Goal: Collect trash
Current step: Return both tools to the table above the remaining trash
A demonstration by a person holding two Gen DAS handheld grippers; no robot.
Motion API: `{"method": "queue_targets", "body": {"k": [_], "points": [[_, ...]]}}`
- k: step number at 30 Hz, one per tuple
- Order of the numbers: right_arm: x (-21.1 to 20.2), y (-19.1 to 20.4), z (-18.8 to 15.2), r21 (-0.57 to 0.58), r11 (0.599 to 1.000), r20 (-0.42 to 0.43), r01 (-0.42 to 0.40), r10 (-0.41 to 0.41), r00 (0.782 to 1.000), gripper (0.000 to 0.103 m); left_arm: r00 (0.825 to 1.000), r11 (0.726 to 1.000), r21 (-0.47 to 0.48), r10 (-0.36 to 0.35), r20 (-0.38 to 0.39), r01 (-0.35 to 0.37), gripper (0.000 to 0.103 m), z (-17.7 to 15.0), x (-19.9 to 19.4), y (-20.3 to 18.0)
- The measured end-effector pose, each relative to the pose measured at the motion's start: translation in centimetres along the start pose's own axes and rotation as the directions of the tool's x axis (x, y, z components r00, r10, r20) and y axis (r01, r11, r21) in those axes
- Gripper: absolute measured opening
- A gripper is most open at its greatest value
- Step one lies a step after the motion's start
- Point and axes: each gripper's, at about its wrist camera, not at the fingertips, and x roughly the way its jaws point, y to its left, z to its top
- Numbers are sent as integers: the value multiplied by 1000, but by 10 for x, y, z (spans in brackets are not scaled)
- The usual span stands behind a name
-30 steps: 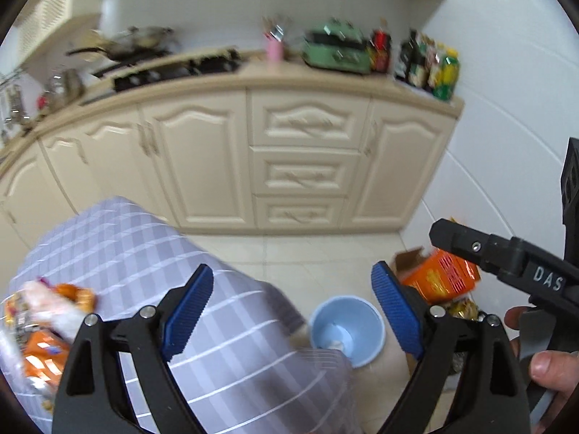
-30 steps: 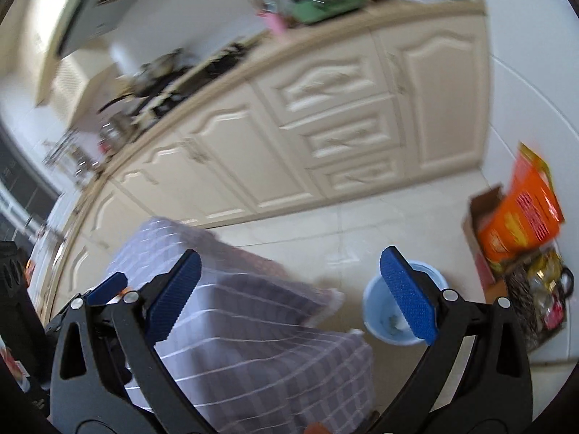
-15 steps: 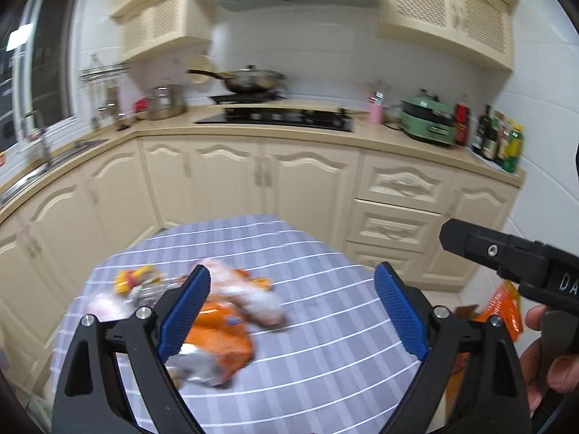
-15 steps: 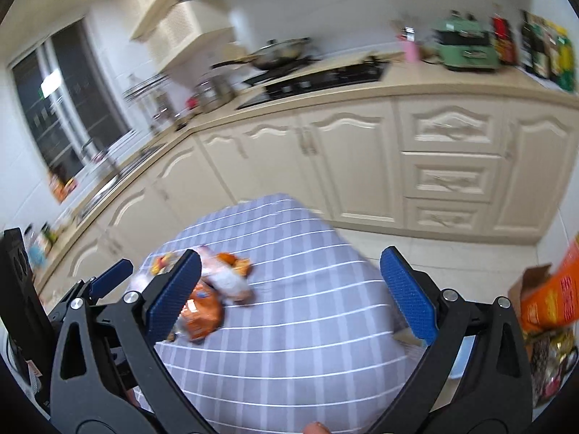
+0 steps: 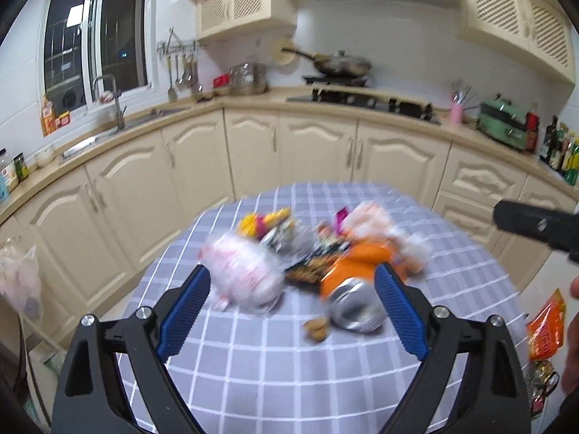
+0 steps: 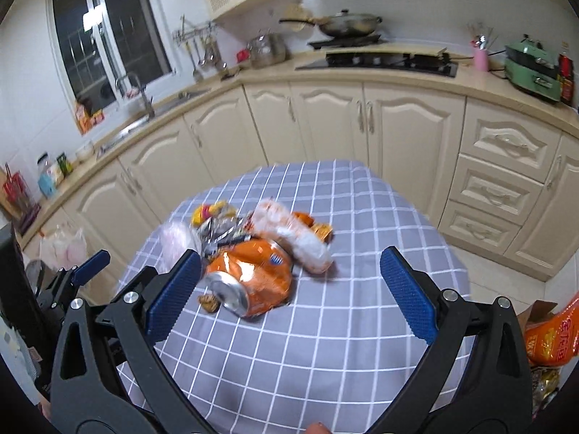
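Trash pile (image 6: 253, 249) mid-table (image 6: 362, 325); can (image 6: 249, 285) at front, nut (image 6: 209, 302) left of can; cabinets (image 6: 325, 126) behind.

The tablecloth (image 6: 325, 343) is lilac-grey with a white grid of thin lines. On it the crushed can (image 6: 253, 282) is bright orange with a silver end and a small blue mark. At its 7 o'clock a nut-like scrap (image 6: 209, 302) is brown. At the can's 1 o'clock a clear wrapper (image 6: 289, 231) shows white and pale orange. At 11 o'clock a foil wrapper (image 6: 217, 229) is silver and black, and beyond it a yellow wrapper (image 6: 210, 211) carries pink. At 10 o'clock a blurred bag (image 6: 177, 238) is pale pink. The right gripper (image 6: 289, 289) is black with blue ribbed pads, as is the left gripper (image 5: 291, 311). The cabinets (image 6: 325, 123) are cream. At the frame's 4 o'clock a floor bag (image 6: 553, 340) is orange with yellow lettering.
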Motion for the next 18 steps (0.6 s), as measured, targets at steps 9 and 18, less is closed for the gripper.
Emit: {"method": "queue_targets", "body": {"k": [9, 18], "points": [[46, 22, -23, -42, 999, -116, 4, -9, 993, 97, 993, 998, 63, -11, -116, 18, 90, -34, 45, 5], [64, 22, -29, -46, 999, -160, 30, -37, 986, 97, 962, 987, 52, -134, -240, 150, 51, -49, 95, -9]]}}
